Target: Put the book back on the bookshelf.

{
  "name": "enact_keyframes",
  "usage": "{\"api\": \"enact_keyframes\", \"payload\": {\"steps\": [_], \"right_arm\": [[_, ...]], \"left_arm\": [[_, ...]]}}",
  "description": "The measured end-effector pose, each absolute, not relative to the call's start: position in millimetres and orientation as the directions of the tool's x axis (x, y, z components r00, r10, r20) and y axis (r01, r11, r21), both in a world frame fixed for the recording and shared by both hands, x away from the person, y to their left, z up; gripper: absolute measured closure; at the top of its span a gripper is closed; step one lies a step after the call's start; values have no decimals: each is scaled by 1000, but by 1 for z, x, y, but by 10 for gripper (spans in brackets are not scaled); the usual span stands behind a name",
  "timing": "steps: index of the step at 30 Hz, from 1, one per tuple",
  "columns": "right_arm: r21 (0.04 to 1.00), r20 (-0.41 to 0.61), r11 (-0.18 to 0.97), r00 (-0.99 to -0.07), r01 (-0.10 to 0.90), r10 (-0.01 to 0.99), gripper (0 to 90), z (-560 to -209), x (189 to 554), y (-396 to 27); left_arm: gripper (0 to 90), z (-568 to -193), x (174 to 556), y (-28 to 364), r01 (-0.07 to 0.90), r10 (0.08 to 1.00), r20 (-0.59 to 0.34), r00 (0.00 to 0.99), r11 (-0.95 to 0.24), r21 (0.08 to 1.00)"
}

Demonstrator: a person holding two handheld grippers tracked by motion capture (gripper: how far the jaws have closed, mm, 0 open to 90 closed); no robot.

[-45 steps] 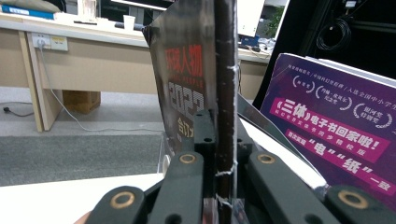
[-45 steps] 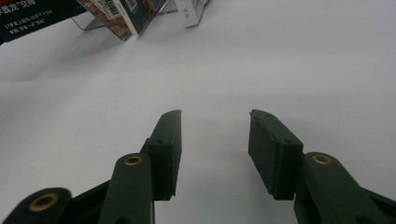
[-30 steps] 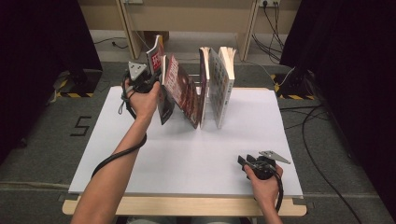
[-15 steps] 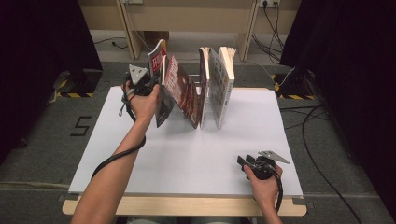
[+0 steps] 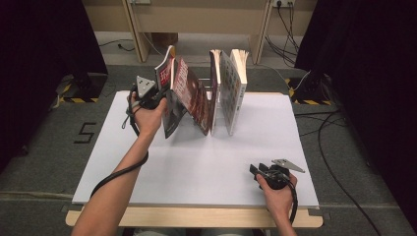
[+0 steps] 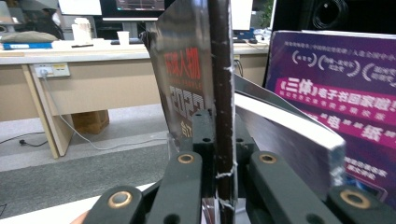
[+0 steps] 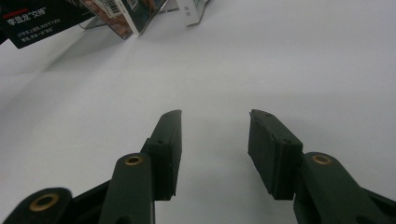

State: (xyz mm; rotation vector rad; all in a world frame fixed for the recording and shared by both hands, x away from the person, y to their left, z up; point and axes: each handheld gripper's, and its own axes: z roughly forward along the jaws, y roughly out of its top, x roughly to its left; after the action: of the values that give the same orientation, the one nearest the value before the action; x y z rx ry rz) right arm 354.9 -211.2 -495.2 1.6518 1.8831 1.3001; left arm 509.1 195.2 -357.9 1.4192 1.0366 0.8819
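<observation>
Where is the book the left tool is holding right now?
In the high view the dark book stands at the left end of the book row, far side of the white table, clamped in the left tool.

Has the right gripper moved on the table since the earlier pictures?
No. In the high view the right gripper lies at the same spot near the front edge of the white table, jaws open, as before.

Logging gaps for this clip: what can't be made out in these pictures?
- High view: left tool tips, hidden behind the hand and the dark-covered magazine.
- Left gripper view: purple-covered book, cut off by the right edge.
- Right gripper view: upright books' tops, cut off by the top edge.
</observation>
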Motion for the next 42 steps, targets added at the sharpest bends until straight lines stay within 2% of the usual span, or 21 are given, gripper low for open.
{"api": "enact_keyframes", "payload": {"steps": [10,15,27,31,36,42], "right_arm": [[786,310,-77,-284,613,907,554,-495,355,-212],[789,309,-77,-285,610,907,554,-494,355,-211],[785,309,-72,-287,616,907,554,-495,355,-209],[785,306,-68,-290,616,907,552,-495,355,-209],[778,313,-72,-287,624,905,550,-496,355,-210],[767,317,-65,-288,639,903,549,-498,356,-210]], "left_arm": [[811,-365,493,201,151,932,-99,349,48,987],[751,-363,488,205,157,924,-134,358,82,984],[723,-350,482,213,188,915,-220,338,163,969],[740,-352,487,214,218,911,-250,329,184,958],[812,-351,500,214,291,903,-315,294,229,929],[860,-343,506,208,322,920,-285,269,192,927]]}}
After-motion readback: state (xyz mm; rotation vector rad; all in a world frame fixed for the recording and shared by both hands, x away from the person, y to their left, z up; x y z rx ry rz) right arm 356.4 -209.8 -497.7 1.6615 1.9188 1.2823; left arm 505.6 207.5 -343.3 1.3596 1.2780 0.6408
